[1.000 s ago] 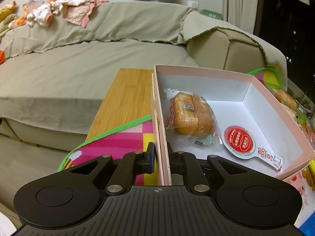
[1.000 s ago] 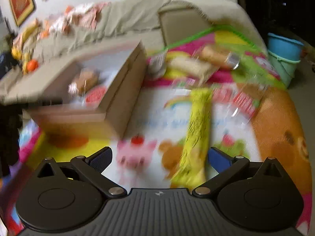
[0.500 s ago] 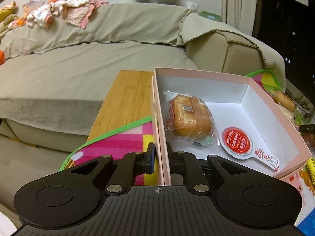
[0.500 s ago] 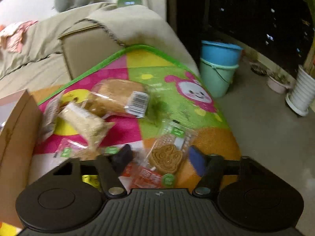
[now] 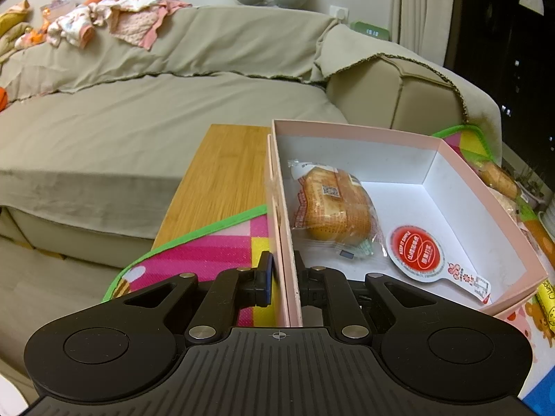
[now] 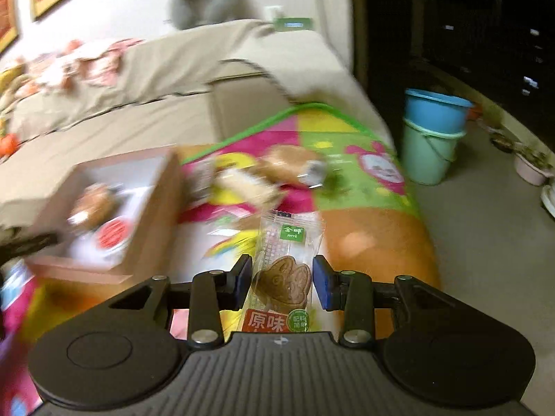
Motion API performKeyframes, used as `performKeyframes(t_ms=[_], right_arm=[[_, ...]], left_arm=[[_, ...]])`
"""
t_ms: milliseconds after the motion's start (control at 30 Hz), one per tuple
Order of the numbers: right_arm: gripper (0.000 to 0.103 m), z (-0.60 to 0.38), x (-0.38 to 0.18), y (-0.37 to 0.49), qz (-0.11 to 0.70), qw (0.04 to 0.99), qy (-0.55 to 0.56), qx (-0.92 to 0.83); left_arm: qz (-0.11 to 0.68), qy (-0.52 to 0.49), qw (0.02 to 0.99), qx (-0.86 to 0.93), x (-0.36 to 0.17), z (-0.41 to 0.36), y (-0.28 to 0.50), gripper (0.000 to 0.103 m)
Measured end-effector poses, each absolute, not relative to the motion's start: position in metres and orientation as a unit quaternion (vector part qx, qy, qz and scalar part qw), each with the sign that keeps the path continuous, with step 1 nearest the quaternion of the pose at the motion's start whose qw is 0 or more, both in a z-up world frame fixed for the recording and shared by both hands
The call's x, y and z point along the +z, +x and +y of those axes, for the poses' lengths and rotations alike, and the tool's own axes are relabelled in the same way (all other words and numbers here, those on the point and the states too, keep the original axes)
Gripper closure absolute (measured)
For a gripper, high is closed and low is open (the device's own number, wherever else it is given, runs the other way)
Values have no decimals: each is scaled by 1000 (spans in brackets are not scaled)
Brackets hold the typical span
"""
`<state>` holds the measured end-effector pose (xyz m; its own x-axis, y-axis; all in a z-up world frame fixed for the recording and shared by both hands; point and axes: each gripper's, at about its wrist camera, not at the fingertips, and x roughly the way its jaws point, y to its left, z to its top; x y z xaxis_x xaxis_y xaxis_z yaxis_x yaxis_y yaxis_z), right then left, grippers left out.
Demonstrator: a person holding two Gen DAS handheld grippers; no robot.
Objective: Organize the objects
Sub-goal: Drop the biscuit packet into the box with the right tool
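Observation:
My left gripper [image 5: 282, 282] is shut on the near left wall of a pink cardboard box [image 5: 492, 201]. Inside the box lie a wrapped bread bun [image 5: 333, 208] and a round red-lidded sauce cup [image 5: 416, 253]. My right gripper [image 6: 281, 286] is shut on a clear packet with a brown cookie [image 6: 282, 277] and holds it above the colourful play mat [image 6: 364, 173]. The box [image 6: 152, 228] shows blurred at left in the right wrist view. More wrapped snacks [image 6: 263, 176] lie on the mat behind.
The box rests on the mat [image 5: 208, 256] over a wooden table [image 5: 222, 173]. A beige sofa [image 5: 138, 111] with clothes [image 5: 114, 24] stands behind. Two stacked buckets [image 6: 433, 131] stand on the floor at right. A yellow packet [image 5: 546, 298] lies beside the box.
My right gripper closed on the cookie packet, lifted it and swung left toward the box. My left gripper kept its hold on the box wall.

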<state>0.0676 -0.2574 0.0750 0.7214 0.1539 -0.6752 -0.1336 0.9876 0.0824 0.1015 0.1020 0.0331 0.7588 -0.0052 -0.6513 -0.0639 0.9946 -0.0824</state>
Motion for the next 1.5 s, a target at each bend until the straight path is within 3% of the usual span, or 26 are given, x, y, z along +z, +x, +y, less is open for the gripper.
performKeyframes(t_ms=[333,533,633,767,967,1500], right_arm=[[66,-190,131,29,321,925,-12,204],[65,-140,182,81,264,934,-14,241],[60,-106,195,130,273,927,-17,256],[45,-82,188,153,254,938,-41,233],[37,-122,161,146,276,938,-23,209],[31,-240,82,134,329,941,-30,69]], left_arm=[[344,-57,937,12,33,104,102,90],[343,-60,937,9,32,105,101,89],[343,-62,937,9,32,105,101,89],[342,-63,937,7,31,105,102,89],[342,-69,937,6,30,106,103,89],[350,-64,935,15,29,104,105,90]])
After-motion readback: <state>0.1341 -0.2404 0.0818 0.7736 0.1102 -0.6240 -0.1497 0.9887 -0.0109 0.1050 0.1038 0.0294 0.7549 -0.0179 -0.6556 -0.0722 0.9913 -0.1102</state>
